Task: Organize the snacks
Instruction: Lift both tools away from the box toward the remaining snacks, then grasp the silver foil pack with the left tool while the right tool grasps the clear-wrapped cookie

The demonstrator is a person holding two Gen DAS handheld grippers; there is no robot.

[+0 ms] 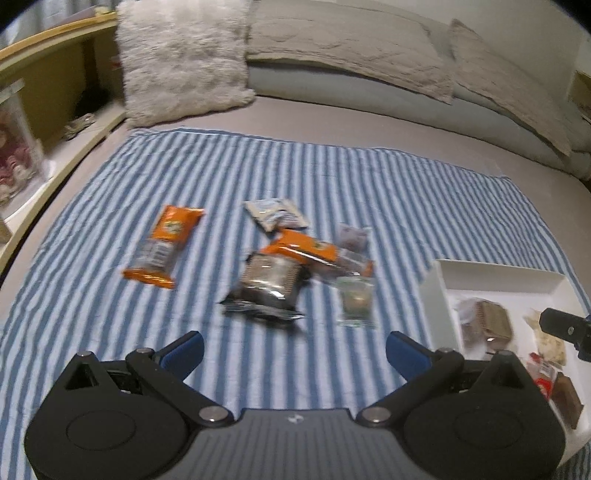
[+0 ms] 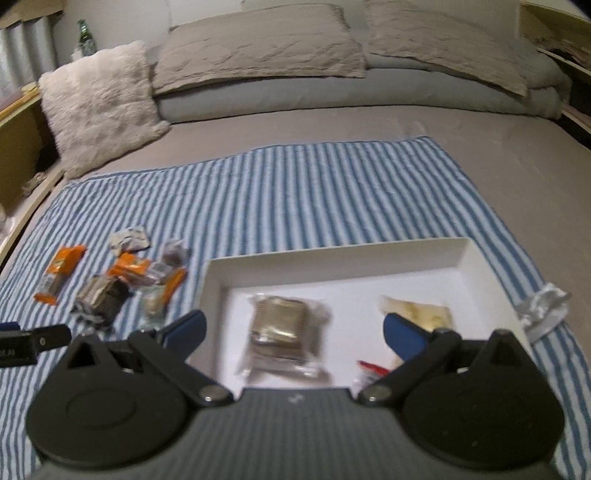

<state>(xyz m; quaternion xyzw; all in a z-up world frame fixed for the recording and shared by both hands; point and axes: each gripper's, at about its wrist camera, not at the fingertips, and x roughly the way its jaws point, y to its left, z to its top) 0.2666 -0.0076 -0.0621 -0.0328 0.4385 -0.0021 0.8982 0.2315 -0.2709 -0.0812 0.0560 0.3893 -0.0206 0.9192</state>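
Several snack packets lie on a blue-striped cloth (image 1: 258, 166): an orange packet (image 1: 162, 245) at the left, a dark packet (image 1: 267, 286) in the middle, a second orange packet (image 1: 314, 251), a pale packet (image 1: 275, 214) behind and a clear packet (image 1: 355, 301). My left gripper (image 1: 294, 349) is open and empty, just short of the dark packet. A white tray (image 2: 332, 254) holds a brown wafer packet (image 2: 282, 332), a pale packet (image 2: 421, 314) and a red-marked packet (image 2: 371, 369). My right gripper (image 2: 294, 330) is open and empty above the tray.
The cloth lies on a grey bed with a fluffy cushion (image 1: 181, 59) and grey pillows (image 1: 343, 40) at the back. A wooden shelf (image 1: 44, 92) runs along the left. A crumpled silver wrapper (image 2: 543, 308) lies right of the tray. A green bottle (image 2: 85, 35) stands far left.
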